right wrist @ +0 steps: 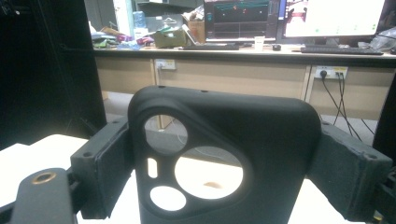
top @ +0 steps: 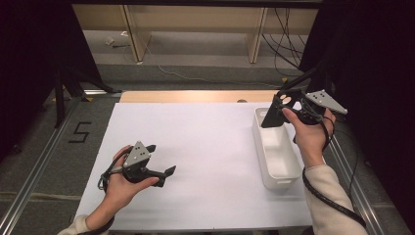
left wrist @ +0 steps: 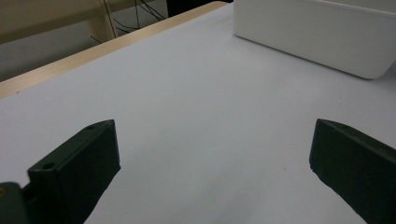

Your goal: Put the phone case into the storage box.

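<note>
My right gripper (top: pixel 285 109) is shut on a black phone case (top: pixel 272 116) and holds it upright over the far end of the white bin (top: pixel 263 143). In the right gripper view the phone case (right wrist: pixel 271 140), with its round camera cutouts, is clamped between both jaws of that gripper (right wrist: pixel 224 156). Low over the white table sheet (top: pixel 210 142) at the near left, my left gripper (top: pixel 161 159) stands open and holds nothing. The left gripper view has its jaws (left wrist: pixel 212 144) wide apart above bare sheet, with the white bin (left wrist: pixel 322 42) farther off.
A wooden strip (top: pixel 195 96) borders the table's far edge. Metal rails run along both sides, and a "5" mark (top: pixel 80 131) lies on the floor at the left. Cables (top: pixel 286 44) hang at the back. A desk with monitors (right wrist: pixel 289 18) stands beyond.
</note>
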`<state>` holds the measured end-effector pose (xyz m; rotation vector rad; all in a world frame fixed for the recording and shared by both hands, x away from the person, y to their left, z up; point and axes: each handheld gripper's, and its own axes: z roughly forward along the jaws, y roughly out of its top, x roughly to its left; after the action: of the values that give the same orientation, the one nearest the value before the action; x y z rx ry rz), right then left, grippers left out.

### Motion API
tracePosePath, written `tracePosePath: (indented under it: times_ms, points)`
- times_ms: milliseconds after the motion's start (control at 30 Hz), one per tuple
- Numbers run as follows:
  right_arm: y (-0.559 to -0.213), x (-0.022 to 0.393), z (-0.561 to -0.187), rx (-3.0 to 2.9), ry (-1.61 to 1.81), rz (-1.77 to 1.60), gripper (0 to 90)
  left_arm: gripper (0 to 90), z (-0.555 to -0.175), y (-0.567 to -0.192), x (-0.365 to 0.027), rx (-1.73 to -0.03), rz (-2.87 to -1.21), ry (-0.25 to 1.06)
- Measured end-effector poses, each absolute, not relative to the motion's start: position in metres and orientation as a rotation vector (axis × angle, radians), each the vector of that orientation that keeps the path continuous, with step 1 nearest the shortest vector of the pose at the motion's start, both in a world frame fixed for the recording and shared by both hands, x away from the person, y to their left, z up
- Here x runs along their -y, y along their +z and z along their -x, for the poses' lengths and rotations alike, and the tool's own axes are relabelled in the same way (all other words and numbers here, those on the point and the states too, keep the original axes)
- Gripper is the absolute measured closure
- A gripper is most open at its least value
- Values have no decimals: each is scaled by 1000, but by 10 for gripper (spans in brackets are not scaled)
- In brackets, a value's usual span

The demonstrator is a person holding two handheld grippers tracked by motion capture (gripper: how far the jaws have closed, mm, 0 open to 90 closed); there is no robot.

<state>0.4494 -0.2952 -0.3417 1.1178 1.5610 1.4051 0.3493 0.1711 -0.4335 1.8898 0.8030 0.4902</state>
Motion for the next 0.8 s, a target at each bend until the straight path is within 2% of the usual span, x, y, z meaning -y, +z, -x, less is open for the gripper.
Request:
tracePosePath:
  times_ms: [800]
  points:
    - [-346,295,-455,-1582,1384,-1126,153,12,-349,-433,-171,-802,-1888,494]
